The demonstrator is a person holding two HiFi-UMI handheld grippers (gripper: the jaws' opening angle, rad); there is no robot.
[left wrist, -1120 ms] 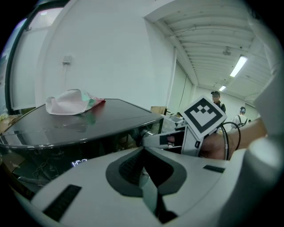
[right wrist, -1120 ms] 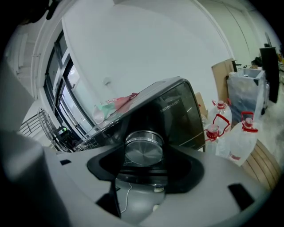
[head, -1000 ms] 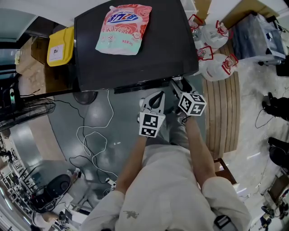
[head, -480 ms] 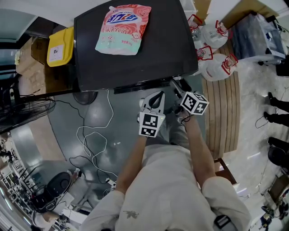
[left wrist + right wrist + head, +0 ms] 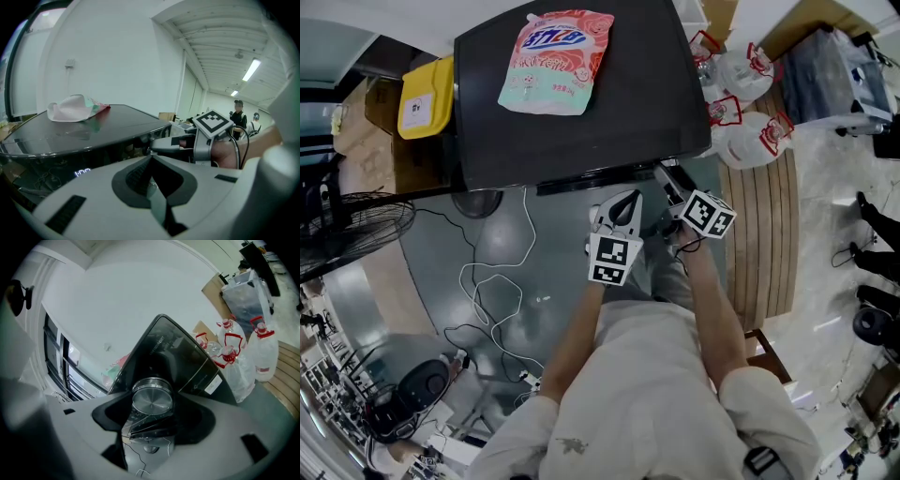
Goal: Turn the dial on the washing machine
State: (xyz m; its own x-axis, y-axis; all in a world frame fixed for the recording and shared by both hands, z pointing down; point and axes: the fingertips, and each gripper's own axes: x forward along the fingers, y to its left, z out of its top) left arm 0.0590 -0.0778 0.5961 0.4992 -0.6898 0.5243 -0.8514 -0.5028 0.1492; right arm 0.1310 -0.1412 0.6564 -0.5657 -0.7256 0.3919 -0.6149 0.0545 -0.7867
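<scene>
Dial (image 5: 152, 401): round, brushed silver face, on the dark front panel of the washing machine, near its front right corner as the person faces it
Right tongs (image 5: 670, 186): clamped on the dial, one dark pad against each side of its rim; they reach in under the front edge of the machine's top
Right marker cube (image 5: 706, 214): sits tilted, one corner toward the machine
Washing machine (image 5: 642, 103): black, with a glossy flat top; small lit digits (image 5: 82, 172) glow on the front panel, left of the dial
Left tongs (image 5: 623, 208): together with nothing between them, held just short of the machine's front and just beside the right tongs, not touching the panel
Left marker cube (image 5: 612, 259): faces up, squarely toward the head camera
Detergent pouch (image 5: 556, 59): pink and pale green, lying flat at the back of the machine's top, well apart from the dial
Person's arms (image 5: 712, 309): bare forearms stretched forward from a light shirt, one behind each pair of tongs
Yellow bin (image 5: 427, 94): beside the machine's left side
White bags (image 5: 750, 131): red handles, bunched by the machine's right side
Slatted wooden bench (image 5: 759, 234): on the right, next to the bags
Cables (image 5: 497, 291): white, looping over the grey floor in front of the machine
</scene>
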